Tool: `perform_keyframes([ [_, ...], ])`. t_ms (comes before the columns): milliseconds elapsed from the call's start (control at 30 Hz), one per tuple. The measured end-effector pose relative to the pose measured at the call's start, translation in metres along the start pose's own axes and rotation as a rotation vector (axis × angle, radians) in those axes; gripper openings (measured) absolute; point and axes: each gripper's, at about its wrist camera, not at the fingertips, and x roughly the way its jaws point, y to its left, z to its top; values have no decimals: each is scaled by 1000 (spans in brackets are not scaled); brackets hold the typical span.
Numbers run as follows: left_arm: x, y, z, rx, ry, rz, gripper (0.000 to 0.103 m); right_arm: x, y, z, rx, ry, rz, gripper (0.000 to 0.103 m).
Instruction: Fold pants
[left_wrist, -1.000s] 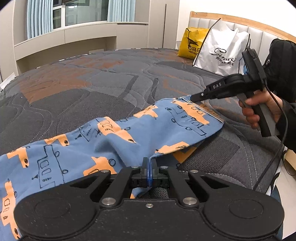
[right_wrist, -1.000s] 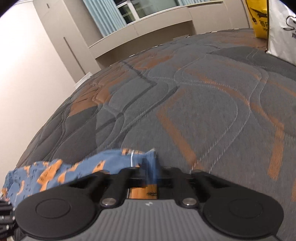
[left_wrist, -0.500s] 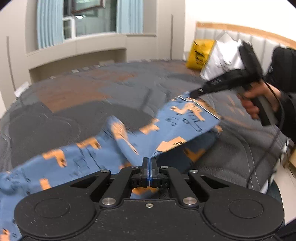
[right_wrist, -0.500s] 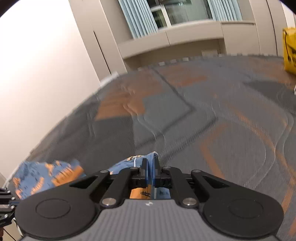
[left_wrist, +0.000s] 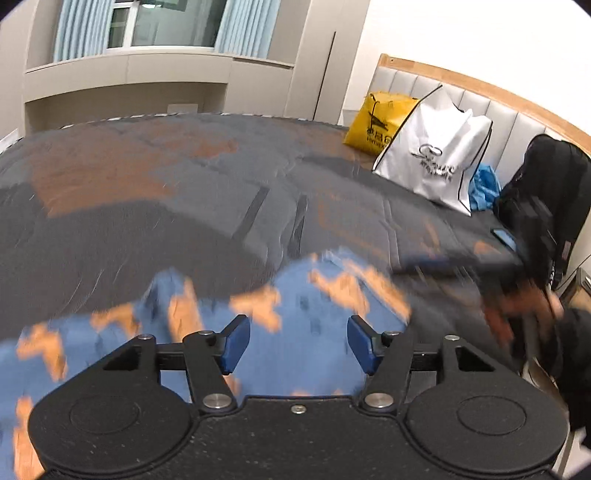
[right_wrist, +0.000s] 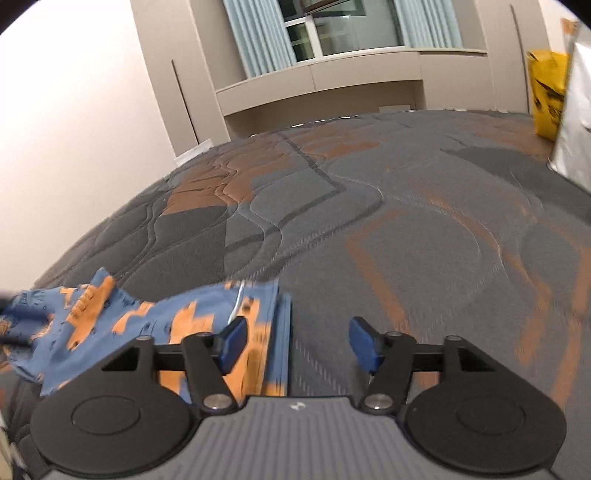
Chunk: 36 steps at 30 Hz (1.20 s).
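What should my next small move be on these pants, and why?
Probably back both grippers off for a fresh grip. The left gripper and right gripper are opening, with nothing pinched. The blue pants lie loose on the bed, their edge beside the right gripper's left pad, and the fold looks unfinished.

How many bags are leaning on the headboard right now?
2: a yellow bag at the far end and a white bag beside it, nearer the camera. Others may hide behind the black backpack.
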Motion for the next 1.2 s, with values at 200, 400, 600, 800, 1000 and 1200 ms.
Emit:
perform_keyframes([
  [200, 86, -4, 53, 26, 52, -103, 80, -8, -13, -29, 137, 39, 123, 72],
  [400, 160, -13, 74, 21, 112, -81, 87, -5, -12, -35, 163, 23, 139, 71],
  [600, 192, -13, 74, 47, 218, -186, 73, 2, -7, -33, 180, 30, 150, 48],
  [800, 210, -18, 65, 70, 314, -201, 42, 2, -7, -36, 195, 27, 161, 25],
  [1000, 207, -24, 70, 34, 314, -167, 13, -1, -10, -39, 250, -3, 173, 20],
  [1200, 195, -54, 90, 57, 219, -164, 12, -20, -14, -40, 272, -98, 144, 16],
])
